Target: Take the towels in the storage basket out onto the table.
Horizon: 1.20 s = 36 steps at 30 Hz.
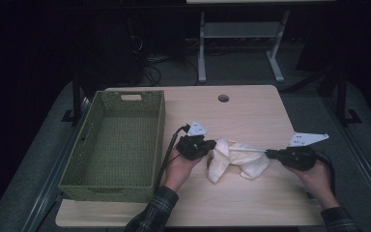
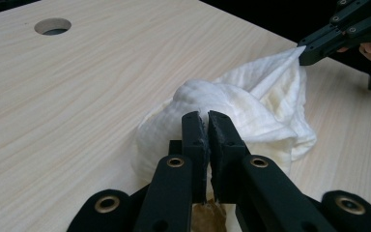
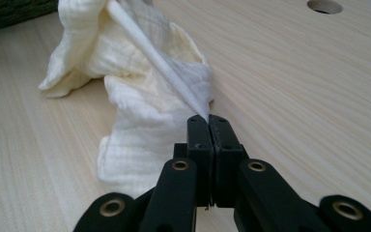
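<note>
I am pinching the cream cloth (image 1: 236,160) in both my left gripper (image 2: 207,126) and right gripper (image 3: 207,126), drawing evenly apart above the surface (image 1: 251,111)

- The basket (image 1: 113,145) sits on the left part of the surface (image 1: 251,113); the cloth (image 1: 234,159) lies to its right, nearer the front edge
- My left gripper (image 1: 207,145) pinches the cloth's left end; my right gripper (image 1: 269,153) pinches a corner at its right
- A round hole (image 1: 223,98) lies behind the cloth, near the far edge
</note>
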Tool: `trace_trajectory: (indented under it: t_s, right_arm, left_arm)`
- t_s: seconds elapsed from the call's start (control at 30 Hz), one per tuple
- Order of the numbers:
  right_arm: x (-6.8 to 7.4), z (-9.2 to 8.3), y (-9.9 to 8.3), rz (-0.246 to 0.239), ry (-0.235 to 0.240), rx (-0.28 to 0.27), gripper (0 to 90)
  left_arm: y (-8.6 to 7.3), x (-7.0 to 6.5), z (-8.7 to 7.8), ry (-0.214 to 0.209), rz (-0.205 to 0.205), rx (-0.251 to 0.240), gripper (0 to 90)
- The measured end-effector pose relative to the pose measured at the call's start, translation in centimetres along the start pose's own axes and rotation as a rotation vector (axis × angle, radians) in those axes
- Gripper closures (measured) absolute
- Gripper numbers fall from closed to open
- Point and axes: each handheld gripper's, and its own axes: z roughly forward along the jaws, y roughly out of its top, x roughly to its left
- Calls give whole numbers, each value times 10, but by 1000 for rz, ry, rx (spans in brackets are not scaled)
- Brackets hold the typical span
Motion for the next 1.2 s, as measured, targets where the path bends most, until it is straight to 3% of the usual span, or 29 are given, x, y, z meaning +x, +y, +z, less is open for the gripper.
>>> trace_trajectory:
  t_s: [0.07, 0.23, 0.3, 0.4, 0.47, 0.67, 0.77, 1.07, 1.2]
  right_arm:
    - [-2, 0, 0, 2, -6, 0, 883]
    - [-7, 10, 1, -1, -20, 25, 882]
    - [-9, 16, 2, 4, -26, 35, 879]
    - [-13, 21, 3, 24, -36, 31, 765]
    - [-13, 18, 3, 38, -37, 12, 711]
    - [-6, 4, 4, 43, -26, -21, 666]
    - [3, 1, 2, 37, 21, -21, 680]
    - [31, 12, -8, 10, 79, 47, 680]
    - [41, 22, -9, -2, 91, 64, 669]
  left_arm:
    - [0, 0, 4, 13, 16, 10, 855]
    - [-5, 9, 18, 54, 9, 45, 843]
    - [-8, 13, 22, 96, 6, 59, 792]
    - [-9, 15, 18, 100, -14, 50, 661]
    - [-7, 11, 9, 82, -27, 28, 623]
    - [-7, -13, -4, 21, 11, 8, 604]
    - [-11, -26, -4, 13, 65, 40, 604]
    - [-32, -51, 9, -33, 99, 111, 587]
    - [-40, -59, 18, -14, 127, 158, 573]
